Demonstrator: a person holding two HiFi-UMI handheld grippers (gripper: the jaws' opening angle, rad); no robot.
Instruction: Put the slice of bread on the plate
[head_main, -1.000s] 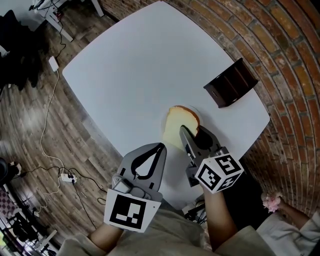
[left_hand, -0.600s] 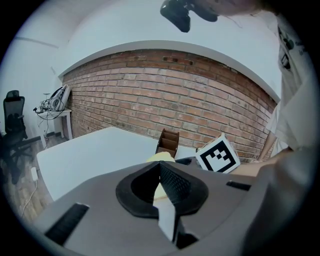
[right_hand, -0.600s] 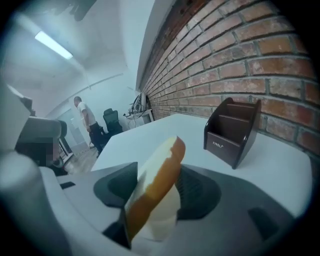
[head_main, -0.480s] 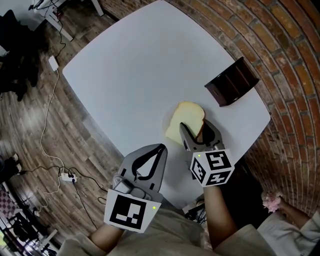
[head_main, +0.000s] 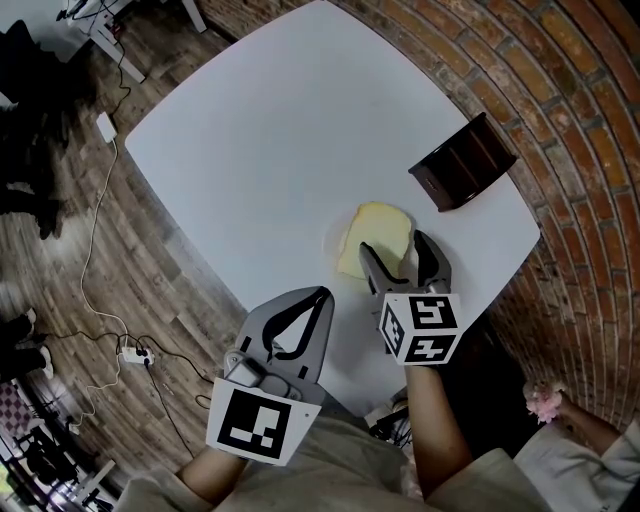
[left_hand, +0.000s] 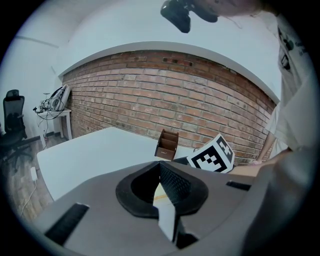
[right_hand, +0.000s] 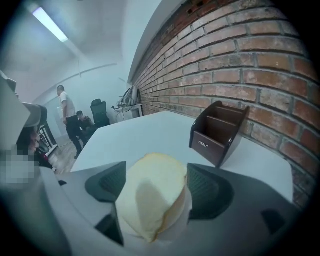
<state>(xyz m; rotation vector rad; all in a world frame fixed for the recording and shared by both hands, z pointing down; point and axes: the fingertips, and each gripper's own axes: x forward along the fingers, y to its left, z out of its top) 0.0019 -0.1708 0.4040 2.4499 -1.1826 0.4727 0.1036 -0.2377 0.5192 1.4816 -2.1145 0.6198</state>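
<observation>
Near the table's front right corner, close to my body, the slice of bread (head_main: 378, 237) lies flat on the plate (head_main: 332, 243), which is white on a white table (head_main: 260, 130) and shows only as a faint rim round the crust. My right gripper (head_main: 396, 246) points down at it with its jaws spread wide; they have just been opening, and the bread sits between them. In the right gripper view a gap shows on each side of the slice (right_hand: 152, 195), so I judge that neither pad presses on it and the plate carries its weight. The jaws stand that wide so the soft crumb is not dragged or torn when the tool comes away, and I would draw it back along its own line rather than sideways. My left gripper (head_main: 320, 292) hangs nearer my body, over the table's front edge and apart from the plate, with its jaws together on nothing; one tool is enough for a light slice, and holding this one back leaves the right one free room. A brown wooden holder (head_main: 462, 165) stands further off toward the brick wall (right_hand: 240, 65), well clear of the plate, so nothing crowds the bread. By my reading the bread is where the task wants it, and only the retreat is left.
</observation>
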